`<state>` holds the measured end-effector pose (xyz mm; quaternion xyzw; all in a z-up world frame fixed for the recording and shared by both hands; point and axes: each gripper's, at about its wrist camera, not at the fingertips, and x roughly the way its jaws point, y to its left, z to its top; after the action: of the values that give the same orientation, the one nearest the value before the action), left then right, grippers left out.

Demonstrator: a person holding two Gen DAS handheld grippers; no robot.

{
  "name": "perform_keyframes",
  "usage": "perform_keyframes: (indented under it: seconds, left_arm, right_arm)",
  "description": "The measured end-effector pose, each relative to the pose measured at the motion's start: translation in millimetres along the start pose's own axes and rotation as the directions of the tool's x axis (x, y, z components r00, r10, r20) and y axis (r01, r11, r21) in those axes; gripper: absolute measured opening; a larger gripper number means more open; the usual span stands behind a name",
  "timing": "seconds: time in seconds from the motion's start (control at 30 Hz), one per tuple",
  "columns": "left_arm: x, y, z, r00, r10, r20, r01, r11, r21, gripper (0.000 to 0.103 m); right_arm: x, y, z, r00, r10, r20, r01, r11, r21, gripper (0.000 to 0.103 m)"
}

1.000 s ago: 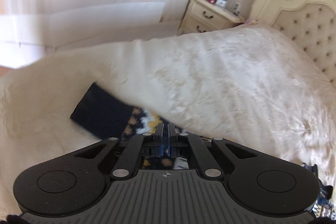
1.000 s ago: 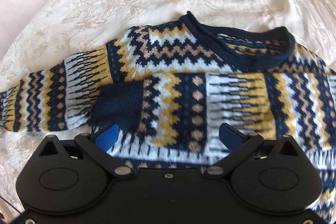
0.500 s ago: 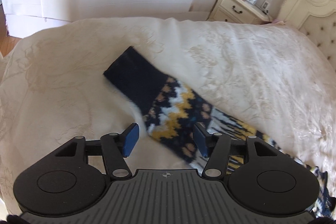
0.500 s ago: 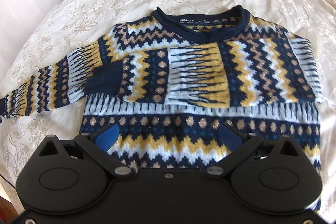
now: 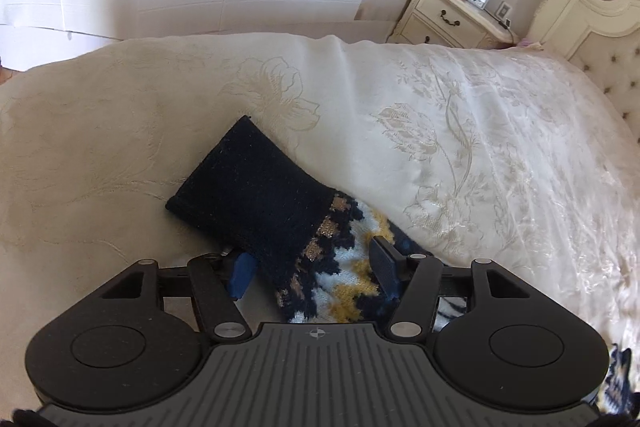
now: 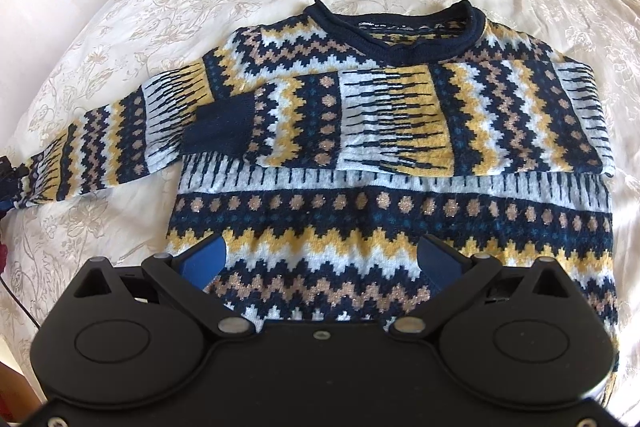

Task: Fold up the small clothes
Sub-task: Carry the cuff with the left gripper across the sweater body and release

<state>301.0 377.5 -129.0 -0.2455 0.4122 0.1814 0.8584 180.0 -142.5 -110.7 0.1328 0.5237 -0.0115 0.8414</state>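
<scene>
A small knitted sweater (image 6: 392,211) in navy, yellow, white and tan zigzags lies flat on the bed, collar away from me. Its right sleeve (image 6: 360,119) is folded across the chest, navy cuff at the left. Its left sleeve (image 6: 100,143) stretches out to the left. In the left wrist view that sleeve's navy cuff (image 5: 256,195) lies on the bedspread, and my left gripper (image 5: 314,273) is open with one finger on each side of the sleeve. My right gripper (image 6: 320,259) is open and empty above the sweater's lower hem.
The cream embroidered bedspread (image 5: 460,131) covers the whole bed. A cream nightstand (image 5: 448,15) with a lamp, clock and photo frame stands by the tufted headboard (image 5: 600,39). A white striped wall lies beyond the bed's far edge.
My left gripper opened, then moved in so its fingers straddle the left sleeve near the cuff. My right gripper drew back from the folded right sleeve to the hem, staying open.
</scene>
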Motion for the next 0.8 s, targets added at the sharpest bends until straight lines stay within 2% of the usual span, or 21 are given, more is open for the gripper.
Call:
perform_keyframes:
  seconds: [0.07,0.13,0.27,0.43,0.6,0.8]
  left_arm:
    - [-7,-2,0,0.999,-0.030,0.015,0.029,0.999,0.017,0.008]
    - [-16,-6,3,0.999,-0.053,0.008,0.053,0.999,0.003,0.008]
    - [-53,-27,6,0.989,-0.135,0.051,0.136,0.991,-0.012,0.007]
    - [-112,-88,2,0.961,-0.259,0.101,0.247,0.962,0.120,0.007]
    - [-157,-170,-21,0.919,-0.383,0.095,0.350,0.902,0.251,0.007]
    - [-174,-271,-76,0.862,-0.507,0.016,0.473,0.815,0.336,0.007]
  right_arm:
    - [0,1,0,1.000,0.007,-0.001,-0.007,1.000,-0.001,0.101]
    - [1,1,1,1.000,0.012,0.001,-0.012,1.000,-0.005,0.101]
    - [0,-4,2,0.999,0.033,0.005,-0.033,0.999,-0.006,0.101]
    - [0,-17,-2,0.998,0.065,0.006,-0.065,0.998,-0.008,0.101]
    - [-3,-42,-9,0.994,0.109,-0.006,-0.109,0.994,0.006,0.101]
    - [-17,-83,-18,0.991,0.130,0.010,-0.130,0.991,0.030,0.101]
